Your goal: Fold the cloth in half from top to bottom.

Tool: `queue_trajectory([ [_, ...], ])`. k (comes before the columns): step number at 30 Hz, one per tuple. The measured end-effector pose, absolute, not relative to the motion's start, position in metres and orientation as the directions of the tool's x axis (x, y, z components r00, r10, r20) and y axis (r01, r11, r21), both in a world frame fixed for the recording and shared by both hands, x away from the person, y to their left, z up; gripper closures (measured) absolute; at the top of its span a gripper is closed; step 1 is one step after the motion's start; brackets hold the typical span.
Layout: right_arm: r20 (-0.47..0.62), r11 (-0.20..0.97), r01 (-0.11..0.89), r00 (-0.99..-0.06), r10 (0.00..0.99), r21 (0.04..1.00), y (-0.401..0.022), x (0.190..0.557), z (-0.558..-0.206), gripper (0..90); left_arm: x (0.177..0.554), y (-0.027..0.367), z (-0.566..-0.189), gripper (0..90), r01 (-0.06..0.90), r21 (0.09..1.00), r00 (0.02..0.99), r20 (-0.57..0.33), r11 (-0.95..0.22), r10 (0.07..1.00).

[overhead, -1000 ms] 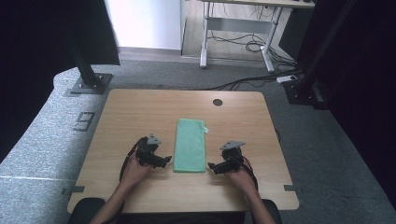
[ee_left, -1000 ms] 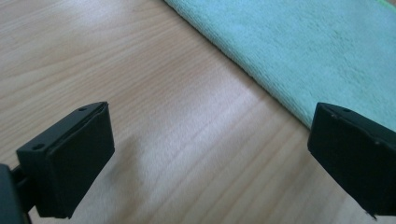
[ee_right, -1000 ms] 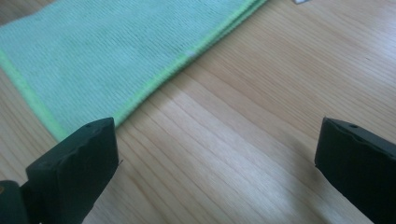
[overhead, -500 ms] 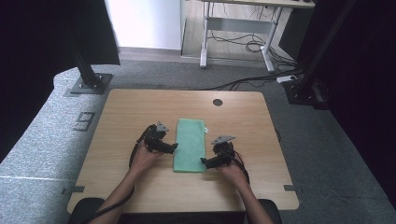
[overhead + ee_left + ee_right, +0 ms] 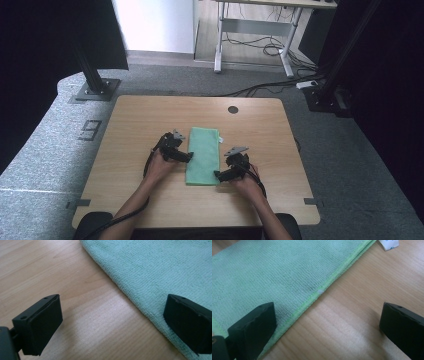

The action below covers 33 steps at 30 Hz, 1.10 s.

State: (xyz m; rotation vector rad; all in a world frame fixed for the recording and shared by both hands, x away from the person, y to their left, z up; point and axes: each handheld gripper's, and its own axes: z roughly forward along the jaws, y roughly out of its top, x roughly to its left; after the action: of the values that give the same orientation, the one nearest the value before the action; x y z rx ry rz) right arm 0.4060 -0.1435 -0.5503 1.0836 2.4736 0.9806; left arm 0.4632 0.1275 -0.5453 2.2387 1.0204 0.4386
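Fingers of your left gripper [image 5: 189,158] and right gripper [image 5: 218,174] are straddling, spread wide, opposite long edges of the folded green microfibre cloth [image 5: 203,155] lying mid-table [image 5: 130,120]; closing too shallow risks pinching only the top layer.

Lighting and picture quality: even indoor light, sharp overview, soft close-ups.

In the high view the tabletop [image 5: 135,125] is evenly lit and sharp, while black curtains at both sides are very dark and the floor beyond is brighter. In the left gripper view a pale sheen lies on the wood between the jaws of the left gripper [image 5: 112,322], and soft shadows sit beside each jaw. In the right gripper view the right gripper [image 5: 327,327] is blurred close up; the towel [image 5: 274,277] weave ahead is crisp.
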Motion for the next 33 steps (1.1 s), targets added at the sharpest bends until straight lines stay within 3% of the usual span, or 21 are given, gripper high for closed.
queue_trajectory([
  [14, 0.017, 0.531, 0.519, -0.725, 0.688, 0.670, -0.140, 0.367, -0.549, 3.1, 0.421, 0.136, -0.547, 4.1, 0.540, 0.672, 0.681, 0.004, -0.506, 0.732],
  [19, 0.026, 0.546, 0.509, -0.747, 0.664, 0.666, -0.141, 0.359, -0.545, 14.3, 0.410, 0.139, -0.548, 4.4, 0.537, 0.674, 0.685, 0.003, -0.507, 0.729],
  [33, 0.075, 0.468, 0.533, -0.713, 0.697, 0.705, -0.144, 0.404, -0.523, 16.4, 0.411, 0.140, -0.549, 4.3, 0.549, 0.672, 0.680, -0.013, -0.497, 0.733],
])
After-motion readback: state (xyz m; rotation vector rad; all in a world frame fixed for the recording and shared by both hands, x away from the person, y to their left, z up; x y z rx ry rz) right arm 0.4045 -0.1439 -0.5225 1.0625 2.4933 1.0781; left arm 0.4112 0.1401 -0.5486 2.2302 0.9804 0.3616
